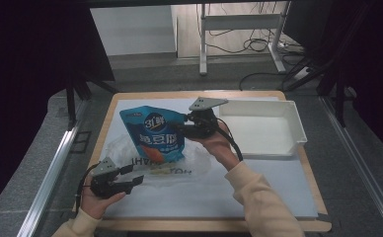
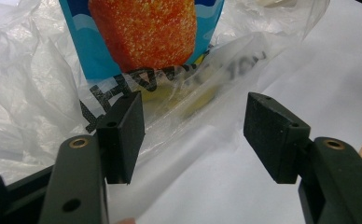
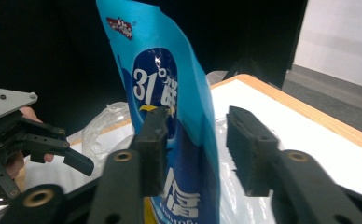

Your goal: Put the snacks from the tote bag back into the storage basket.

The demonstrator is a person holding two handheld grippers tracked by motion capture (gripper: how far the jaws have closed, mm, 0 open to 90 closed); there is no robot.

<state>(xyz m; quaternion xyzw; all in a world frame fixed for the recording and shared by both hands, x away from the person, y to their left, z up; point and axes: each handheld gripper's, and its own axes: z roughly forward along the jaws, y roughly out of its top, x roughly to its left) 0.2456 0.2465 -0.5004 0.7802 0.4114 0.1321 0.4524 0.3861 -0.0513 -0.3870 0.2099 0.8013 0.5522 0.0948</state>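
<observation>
White sheet (image 1: 273, 190) on wood-edged table (image 1: 312, 163); dark surround. Blue pouch (image 1: 156, 133) stands at centre-left in the mouth of a clear plastic bag (image 1: 189, 168). Pouch print: large "31°", small red logo at top corner, white Chinese characters. Bag lettering partly legible, reads "THANK YOU".

Right gripper (image 3: 195, 144) straddles the pouch edge; one pad touches, the other stands clear. Left gripper (image 2: 193, 135) open wide, empty, just short of the bag; its view shows an orange food picture.

White tray (image 1: 298, 126) at right.

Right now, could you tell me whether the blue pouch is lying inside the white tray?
No, the blue pouch stands over the clear plastic bag on the table, left of the white tray.
</observation>
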